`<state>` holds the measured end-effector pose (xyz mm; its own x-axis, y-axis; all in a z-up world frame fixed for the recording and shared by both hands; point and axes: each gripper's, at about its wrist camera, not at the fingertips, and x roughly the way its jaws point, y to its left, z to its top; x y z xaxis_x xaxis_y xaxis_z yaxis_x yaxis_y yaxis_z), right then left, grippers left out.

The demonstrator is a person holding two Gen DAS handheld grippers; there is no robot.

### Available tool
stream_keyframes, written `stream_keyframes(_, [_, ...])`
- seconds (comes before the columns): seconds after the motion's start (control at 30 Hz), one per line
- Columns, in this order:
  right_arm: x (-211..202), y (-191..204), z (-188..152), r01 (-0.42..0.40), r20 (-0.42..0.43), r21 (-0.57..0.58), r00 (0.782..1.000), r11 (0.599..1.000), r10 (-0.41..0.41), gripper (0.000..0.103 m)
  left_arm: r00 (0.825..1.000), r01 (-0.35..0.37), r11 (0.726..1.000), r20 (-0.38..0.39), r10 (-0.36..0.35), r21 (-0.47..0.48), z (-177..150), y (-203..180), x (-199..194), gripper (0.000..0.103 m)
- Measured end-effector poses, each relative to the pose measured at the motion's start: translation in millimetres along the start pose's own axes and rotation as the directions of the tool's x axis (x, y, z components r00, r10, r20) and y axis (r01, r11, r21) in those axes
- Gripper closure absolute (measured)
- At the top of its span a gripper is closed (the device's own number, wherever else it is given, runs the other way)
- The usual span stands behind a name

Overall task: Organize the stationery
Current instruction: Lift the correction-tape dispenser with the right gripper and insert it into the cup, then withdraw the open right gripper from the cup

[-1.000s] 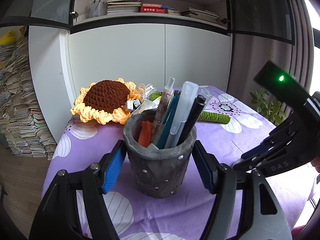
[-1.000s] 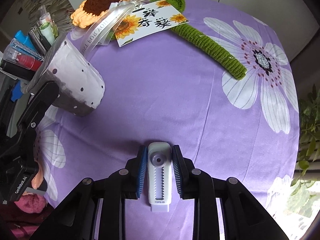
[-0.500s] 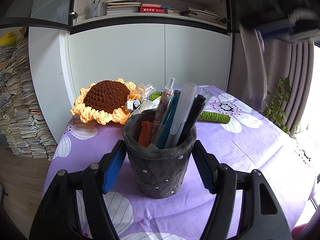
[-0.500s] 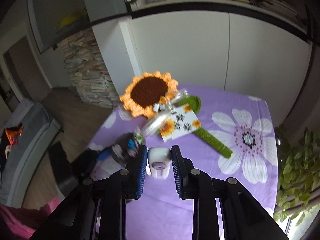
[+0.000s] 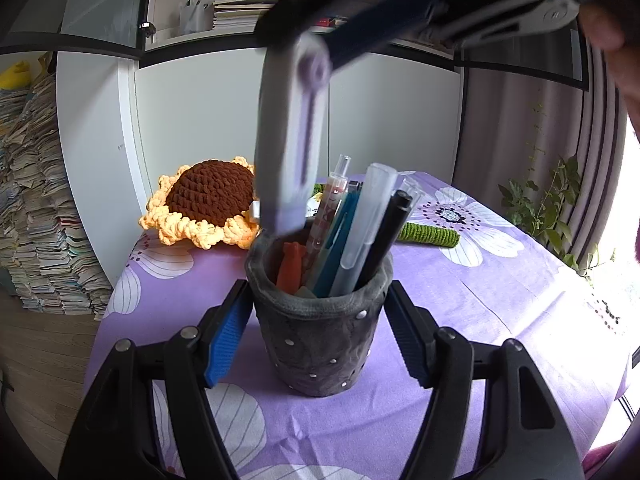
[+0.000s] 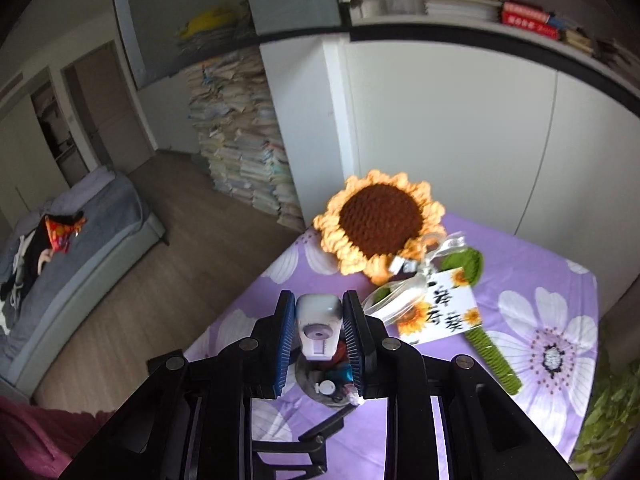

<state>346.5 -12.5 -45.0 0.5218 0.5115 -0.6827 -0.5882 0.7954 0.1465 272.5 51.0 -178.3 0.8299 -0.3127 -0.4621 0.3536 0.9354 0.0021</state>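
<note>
- Between the blue-padded fingers of the left tongs (image 5: 318, 332) stands a dark grey studded pen cup (image 5: 320, 324) on the bench (image 5: 500, 300), which is covered by a purple cloth printed with white flowers. The jaws are spread to either side of the cup; from the left wrist view it cannot be told whether the pads touch its wall.
- The right tongs (image 6: 319, 334) are clamped on a white utility knife with a ridged slider and a round button (image 6: 319, 326), gripping it near its top end.
- In the left wrist view the same white knife (image 5: 290, 136) hangs almost upright, blurred, directly above the cup. Its lower end is at the rim on the left side of the opening. Whether it has entered the cup cannot be told.
- Inside the cup stand several pens (image 5: 360, 220): a clear one, a frosted white one, a teal one and a black one, leaning to the right, plus an orange item (image 5: 290, 266) low on the left.
- Seen from the right wrist view, the cup (image 6: 324, 384) sits directly below the held knife, largely hidden by the tongs.
- Behind the cup lies a crocheted sunflower with a brown centre and yellow petals (image 5: 208, 200), with a green crocheted stem (image 5: 430, 234) to the right.
- A white card with sunflower pictures and black characters (image 6: 440, 312) lies across the stem, tied with a clear ribbon.
</note>
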Motion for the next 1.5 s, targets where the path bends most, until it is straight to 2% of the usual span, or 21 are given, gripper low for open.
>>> stream_keyframes(0.13, [25.7,-10.1,-6.4,-0.015,-0.058,0.018,0.998,1.000,0.016,0.077,1.000,0.005,1.000,-0.001,-0.005,-0.002,0.4,0.3,0.0,0.036])
stream_keyframes(0.43, [43.8,-20.3,-23.2,-0.023,-0.140,0.041,0.990,0.999,0.029,0.077,1.000,0.006,1.000,-0.001,-0.006,-0.002,0.5,1.0,0.5,0.036])
stream_keyframes(0.53, [38.2,-25.4,-28.7,-0.029,-0.131,0.076,0.991,0.997,0.038,0.077,1.000,0.006,1.000,-0.002,-0.006,-0.003,0.5,1.0,0.6,0.036])
stream_keyframes(0.67, [12.8,-37.5,-39.7,-0.024,-0.059,0.136,0.998,0.990,0.033,0.076,1.000,0.008,1.000,-0.004,-0.008,-0.004,0.4,1.1,1.1,0.036])
stream_keyframes(0.73, [0.0,-45.7,-51.5,-0.026,-0.022,0.179,0.999,0.984,0.030,0.066,1.000,0.008,1.000,-0.004,-0.008,-0.004,0.5,1.3,1.3,0.036])
stream_keyframes(0.8, [-10.2,-55.7,-68.6,-0.028,0.006,0.227,1.000,0.974,0.027,0.060,1.000,0.010,1.000,-0.009,-0.011,-0.007,0.4,1.8,2.1,0.035])
stream_keyframes(0.97, [-19.1,-86.8,-108.7,0.024,-0.034,0.343,0.999,0.939,-0.013,0.060,1.000,0.011,1.000,-0.017,-0.011,-0.010,0.6,2.5,3.9,0.035])
stream_keyframes(1.17, [-27.6,-115.7,-133.0,0.076,-0.057,0.482,0.997,0.873,-0.055,0.060,1.000,-0.006,1.000,-0.024,0.006,0.004,0.2,0.0,5.0,0.034])
stream_keyframes(1.5, [-19.0,-111.3,-154.9,0.086,-0.119,0.495,0.992,0.865,-0.030,0.060,0.998,-0.053,0.998,-0.021,0.054,0.040,-0.5,-6.2,4.1,0.035])
